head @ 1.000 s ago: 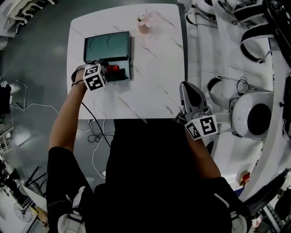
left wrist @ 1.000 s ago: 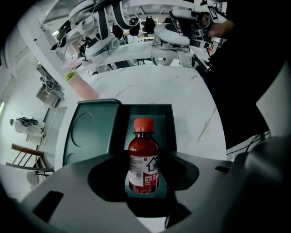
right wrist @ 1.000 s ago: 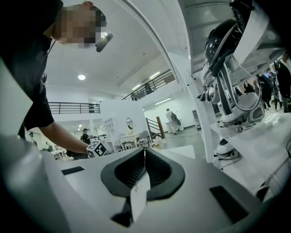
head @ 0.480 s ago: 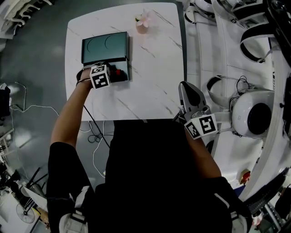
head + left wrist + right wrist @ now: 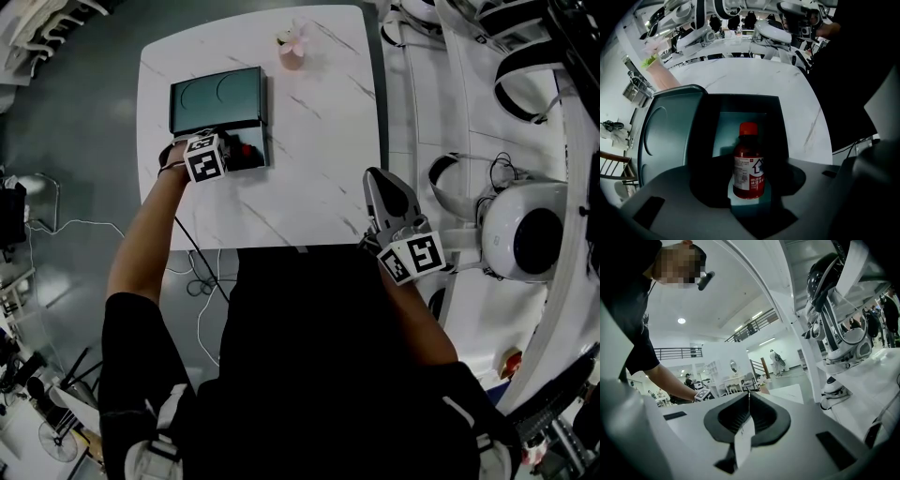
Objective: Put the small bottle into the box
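Observation:
A small bottle (image 5: 749, 161) with a red cap and white label stands upright between the jaws of my left gripper (image 5: 748, 173), which is shut on it. It hangs inside the open compartment of the dark teal box (image 5: 729, 126), whose lid (image 5: 665, 136) lies flat to the left. In the head view the left gripper (image 5: 236, 152) is over the box (image 5: 216, 98) at the table's left, with the bottle (image 5: 247, 147) showing red at its tip. My right gripper (image 5: 380, 187) is shut with nothing in it and sits at the table's near right corner, far from the box.
A pink pot (image 5: 293, 49) with a small plant stands at the far edge of the white marble table (image 5: 319, 141). White robot bodies and stands (image 5: 525, 234) crowd the right side. Cables (image 5: 197, 281) lie on the floor under the table's near left edge.
The left gripper has moved a little to the right over the box with the bottle in it, then stayed still. The right gripper has barely moved.

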`<state>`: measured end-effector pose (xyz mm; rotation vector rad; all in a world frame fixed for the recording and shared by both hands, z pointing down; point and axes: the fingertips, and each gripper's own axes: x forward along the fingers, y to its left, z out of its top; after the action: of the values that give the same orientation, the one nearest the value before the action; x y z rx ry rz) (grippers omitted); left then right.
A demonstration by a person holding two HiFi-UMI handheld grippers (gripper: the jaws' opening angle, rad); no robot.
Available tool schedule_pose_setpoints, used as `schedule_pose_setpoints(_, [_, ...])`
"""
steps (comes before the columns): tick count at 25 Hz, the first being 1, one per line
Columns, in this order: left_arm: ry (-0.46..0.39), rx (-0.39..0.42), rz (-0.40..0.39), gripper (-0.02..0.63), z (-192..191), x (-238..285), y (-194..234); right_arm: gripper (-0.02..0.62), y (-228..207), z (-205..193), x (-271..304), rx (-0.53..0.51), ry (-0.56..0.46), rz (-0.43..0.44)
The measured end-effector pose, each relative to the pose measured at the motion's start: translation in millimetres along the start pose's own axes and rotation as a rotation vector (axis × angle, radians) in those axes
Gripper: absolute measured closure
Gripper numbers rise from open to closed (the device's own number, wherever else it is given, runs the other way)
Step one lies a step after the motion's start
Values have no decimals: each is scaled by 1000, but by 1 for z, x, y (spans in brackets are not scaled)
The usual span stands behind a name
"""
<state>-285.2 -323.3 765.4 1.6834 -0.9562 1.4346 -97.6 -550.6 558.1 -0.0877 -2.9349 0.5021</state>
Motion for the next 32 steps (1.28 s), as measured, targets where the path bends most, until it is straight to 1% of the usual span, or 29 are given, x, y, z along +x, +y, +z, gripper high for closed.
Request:
schedule_pose_setpoints(2, [-15,-4,-4,371,-2,-6,0,561,0,0,-1,2,-3,1])
schedule_pose_setpoints(5, [-40,-1,1,373,-1,-29,1,561,1,1,-4,6,-7,-2])
schedule_pose_setpoints(8, [-93,-11,63,373,2,-61,11,561,4,3,-3,1,-17,5])
schedule_pose_setpoints(10, [-166,-42,124,380,8,-88,18,561,8,4,-2,-5,-24,16])
schedule_pose_setpoints(11, [-216,-65,159,397,12,-103,21,561,11,5,-1,-10,-27,23])
schedule_pose_setpoints(13, [-335,-115,233,475,20,-134,26,561,15,9,2,-19,-35,36])
schedule_pose_setpoints(15, [-461,-169,300,509,26,-165,26,561,20,14,5,-29,-45,46])
schedule_pose_setpoints(17, [-607,-245,352,541,29,-197,23,561,26,19,8,-49,-55,52])
schedule_pose_setpoints(18, [-700,-298,368,570,29,-214,19,561,29,22,9,-71,-59,54])
schedule_pose_setpoints(20, [-903,-405,396,586,30,-249,10,561,37,29,10,-134,-66,54])
schedule_pose_setpoints(21, [-992,-445,421,588,28,-265,5,561,41,33,11,-163,-71,53])
schedule_pose_setpoints(23, [-1145,-512,486,591,21,-295,-7,561,50,41,13,-201,-83,55])
schedule_pose_setpoints(25, [-1286,-596,570,591,6,-320,-19,561,62,45,17,-234,-89,61])
schedule_pose_setpoints(26, [-1343,-645,624,591,-5,-330,-25,561,70,46,19,-256,-89,65])
schedule_pose_setpoints(28, [-1413,-727,746,591,-32,-344,-40,561,91,48,24,-313,-90,75])
schedule_pose_setpoints(30, [-1440,-777,863,591,-60,-351,-59,561,117,50,28,-364,-100,93])
schedule_pose_setpoints(32, [-1462,-809,972,591,-88,-356,-84,561,146,49,32,-402,-110,116])
